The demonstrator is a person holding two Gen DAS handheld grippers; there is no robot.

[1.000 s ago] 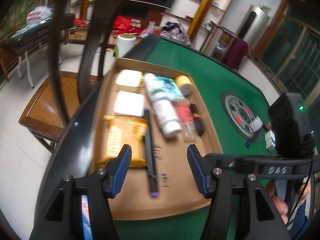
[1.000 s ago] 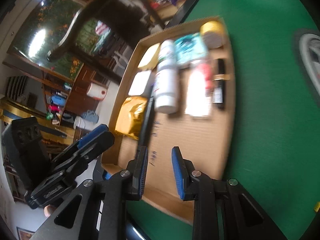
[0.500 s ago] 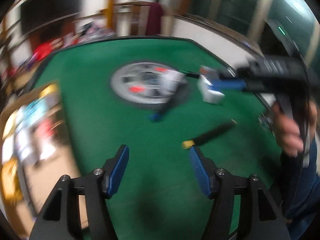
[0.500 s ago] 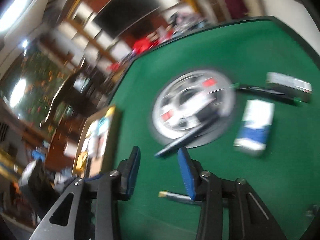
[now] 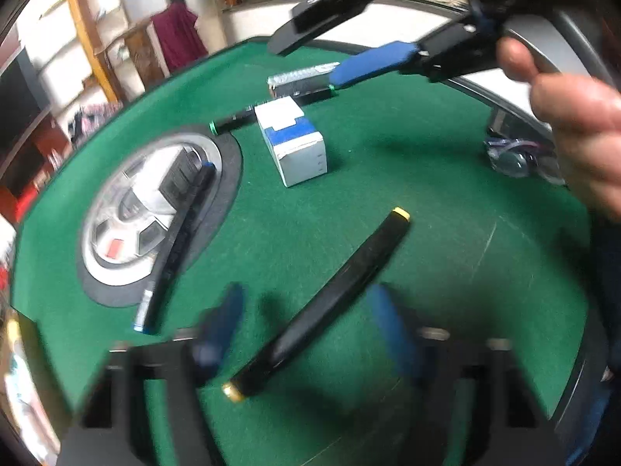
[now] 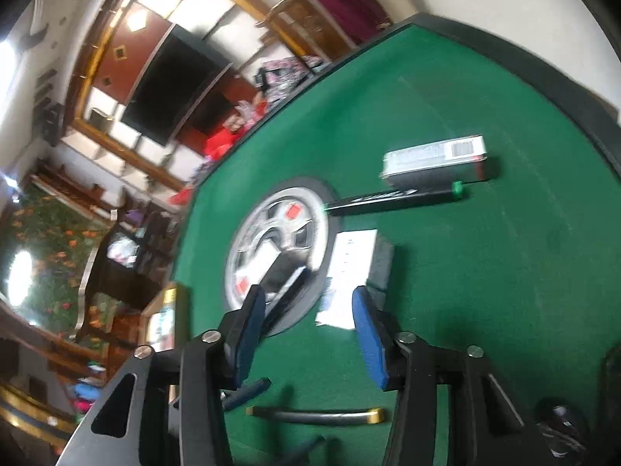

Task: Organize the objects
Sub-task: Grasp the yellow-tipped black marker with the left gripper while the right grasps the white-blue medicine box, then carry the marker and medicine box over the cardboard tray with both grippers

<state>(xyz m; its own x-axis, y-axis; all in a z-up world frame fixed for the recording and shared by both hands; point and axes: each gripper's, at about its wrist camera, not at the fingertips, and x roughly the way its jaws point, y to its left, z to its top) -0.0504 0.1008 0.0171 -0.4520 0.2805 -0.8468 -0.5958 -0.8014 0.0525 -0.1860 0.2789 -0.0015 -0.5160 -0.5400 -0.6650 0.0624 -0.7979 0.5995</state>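
Observation:
A black pen with gold ends (image 5: 333,291) lies slantwise on the green felt table (image 5: 446,233). My left gripper (image 5: 306,318) hangs low over it, blurred, jaws closing, one pad on each side of the pen without touching it. My right gripper (image 6: 308,334) hovers above the felt, its jaws opening, and it holds nothing. A white and blue box (image 6: 349,272) lies just beyond its fingertips. From the left wrist the right gripper (image 5: 349,46) shows at the top, a hand (image 5: 574,124) behind it. The pen (image 6: 314,415) also appears under the right gripper.
A round silver disc (image 5: 128,225) sits in the table's middle with a blue-capped marker (image 5: 178,244) across it. Farther back lie the box (image 5: 295,143), a green-capped marker (image 5: 233,120) and a silver tin (image 5: 302,77). A wrapped item (image 5: 512,155) lies at the right rim. The cardboard tray (image 6: 163,310) is left.
Both views have swung from the cardboard tray to the table's middle. The left gripper has come down over the black pen and narrowed. The right gripper's jaws have widened.

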